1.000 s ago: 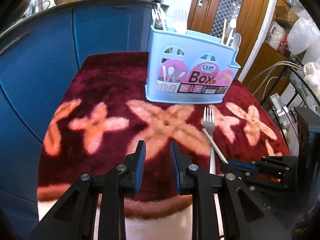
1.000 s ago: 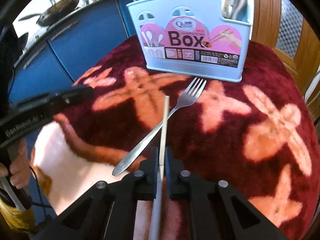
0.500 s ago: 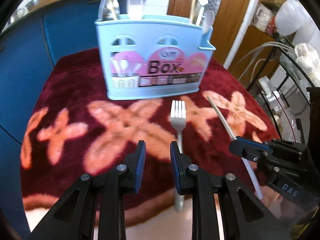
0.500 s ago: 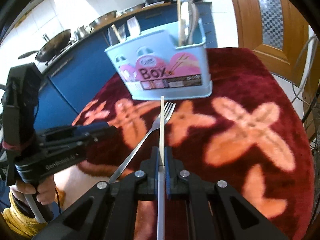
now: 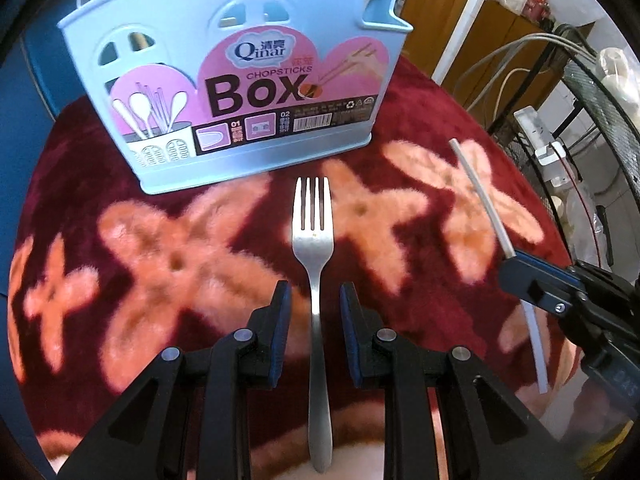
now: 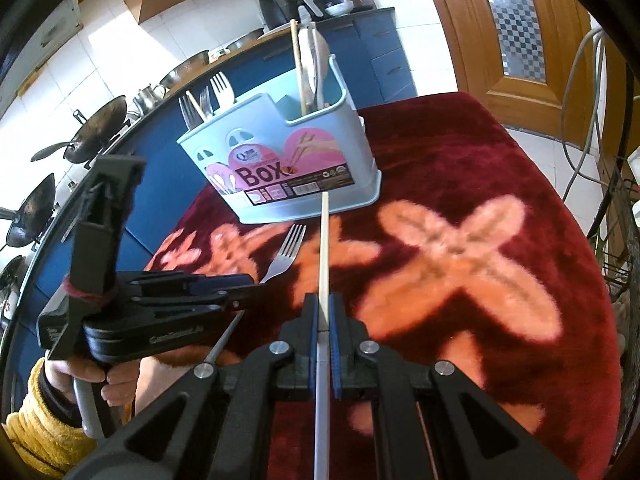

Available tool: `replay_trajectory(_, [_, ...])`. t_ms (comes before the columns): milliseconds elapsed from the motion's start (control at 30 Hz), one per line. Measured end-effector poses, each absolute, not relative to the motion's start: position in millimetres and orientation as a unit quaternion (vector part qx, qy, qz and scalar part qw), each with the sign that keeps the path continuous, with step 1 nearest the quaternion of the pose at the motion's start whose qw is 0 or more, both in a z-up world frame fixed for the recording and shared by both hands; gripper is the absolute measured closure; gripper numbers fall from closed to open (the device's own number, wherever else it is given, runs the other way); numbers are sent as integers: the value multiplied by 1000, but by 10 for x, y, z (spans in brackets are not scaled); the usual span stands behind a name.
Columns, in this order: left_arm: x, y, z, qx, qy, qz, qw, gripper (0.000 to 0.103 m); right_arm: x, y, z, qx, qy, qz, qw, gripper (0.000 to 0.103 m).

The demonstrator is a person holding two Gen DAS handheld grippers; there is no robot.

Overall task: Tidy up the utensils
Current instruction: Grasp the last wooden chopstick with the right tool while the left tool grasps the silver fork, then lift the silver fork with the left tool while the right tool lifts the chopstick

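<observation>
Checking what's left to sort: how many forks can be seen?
4: one steel fork lying on the red cloth, three standing in the blue plastic box; others may be hidden inside.

I see blue kitchen cabinets [image 6: 384, 52] at upper left, a wooden glazed door [image 6: 516, 28] upper right, white wall tiles [image 6: 100, 52].

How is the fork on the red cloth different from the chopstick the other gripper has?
The fork is shiny metal with four tines; the chopstick is a plain pale stick. The fork lies flat on the cloth, between the open jaws of the left gripper, ungripped; the chopstick is clamped in the shut right gripper and lifted off the cloth. Both point toward the blue chopsticks box, and neither is in it yet.
</observation>
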State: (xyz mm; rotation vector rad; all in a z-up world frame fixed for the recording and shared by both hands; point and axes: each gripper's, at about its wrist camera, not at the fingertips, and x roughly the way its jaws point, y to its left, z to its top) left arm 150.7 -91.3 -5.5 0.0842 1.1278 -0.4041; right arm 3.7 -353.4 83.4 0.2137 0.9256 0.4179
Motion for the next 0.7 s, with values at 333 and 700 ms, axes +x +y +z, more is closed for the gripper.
replay_trajectory(333, [1651,-1025,-103,59,542,-194,816,90,100,-3603,803,119,438,201,868,96])
replay_trajectory(700, [1444,-769,40,-14,493,-214,843,98,68,-3584,926,118,415,202,879,96])
